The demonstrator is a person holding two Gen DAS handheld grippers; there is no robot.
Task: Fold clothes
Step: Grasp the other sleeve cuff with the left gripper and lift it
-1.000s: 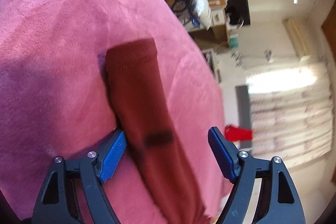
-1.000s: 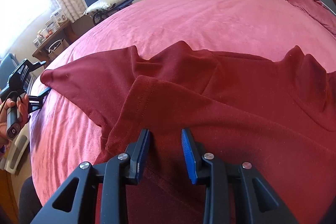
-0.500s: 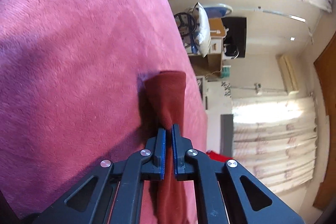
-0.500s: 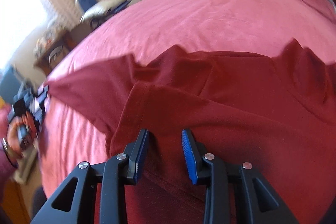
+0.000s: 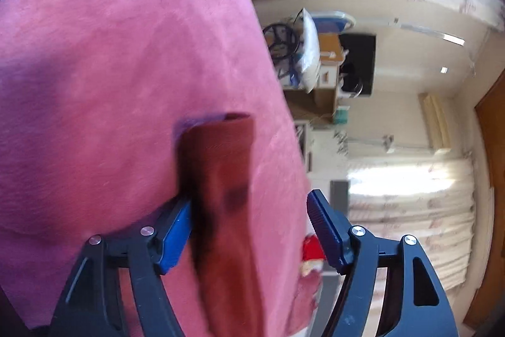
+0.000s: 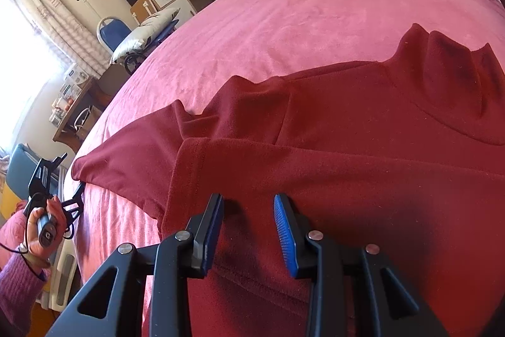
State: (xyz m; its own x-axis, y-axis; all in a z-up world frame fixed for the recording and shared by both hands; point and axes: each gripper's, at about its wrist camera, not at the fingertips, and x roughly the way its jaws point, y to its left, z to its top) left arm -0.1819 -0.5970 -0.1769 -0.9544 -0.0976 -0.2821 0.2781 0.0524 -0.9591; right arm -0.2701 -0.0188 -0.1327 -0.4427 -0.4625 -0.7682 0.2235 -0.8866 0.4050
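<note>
Half a second ago the left gripper [image 5: 249, 229] was pinched tight on the sleeve [image 5: 221, 166] of the dark red shirt [image 6: 347, 153]; now its blue-padded jaws stand wide apart, the sleeve running loose between them with its left edge against the left pad, its hemmed cuff end lying flat on the pink bedspread [image 5: 110, 52]; the right gripper [image 6: 249, 226] is unchanged in spread, its jaws partly open and hovering low over the body of the shirt, gripping nothing; the view from it has swung, so the high neck of the shirt now sits far to the right; the shirt is a soft, matte knit with a stitched hem along its folded-over edge, spread across the near part of the bed with one sleeve stretched out to the left edge; the bedspread is a short, velvety plush, lightly rippled; in the right wrist view the person's left hand [image 6: 42, 229], in a fuzzy pink knitted cuff, grasps the black handle of the other gripper beside the bed's edge.
</note>
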